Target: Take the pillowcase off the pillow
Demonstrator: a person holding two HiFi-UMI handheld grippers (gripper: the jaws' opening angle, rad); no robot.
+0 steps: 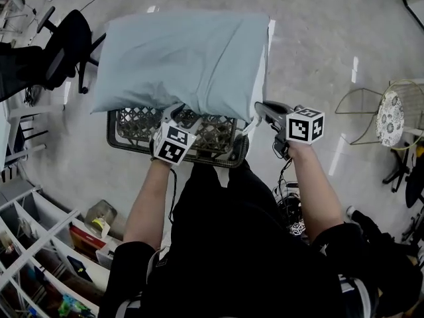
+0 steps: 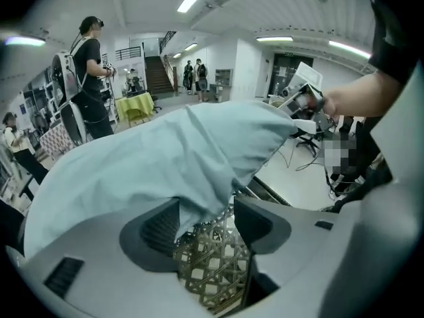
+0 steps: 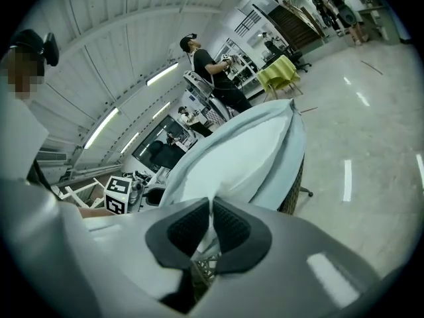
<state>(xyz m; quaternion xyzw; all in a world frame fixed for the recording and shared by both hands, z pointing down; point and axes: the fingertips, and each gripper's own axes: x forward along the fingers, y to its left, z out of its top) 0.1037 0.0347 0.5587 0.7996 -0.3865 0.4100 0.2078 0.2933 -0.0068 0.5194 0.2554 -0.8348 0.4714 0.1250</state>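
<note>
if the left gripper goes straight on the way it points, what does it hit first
Most likely the edge of the light blue pillowcase, which hangs between the open jaws of the left gripper. Right behind it lies the woven basket. Depth is hard to judge.

Wears a black short-sleeved top (image 1: 232, 244). Shows grey shells on left gripper (image 2: 207, 225) and right gripper (image 3: 211, 225), black ribbed pads (image 2: 159, 227) lining the jaws, white black-marked cubes (image 1: 173, 143) behind them.

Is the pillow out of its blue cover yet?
Not yet. Done: only the open end shows white pillow; the blue pillowcase covers the rest, lying on the basket. In hand: the right tongs pinch the white corner; the left tongs are open, blue cloth hanging between them. Left: grip the cover and pull it all off.
</note>
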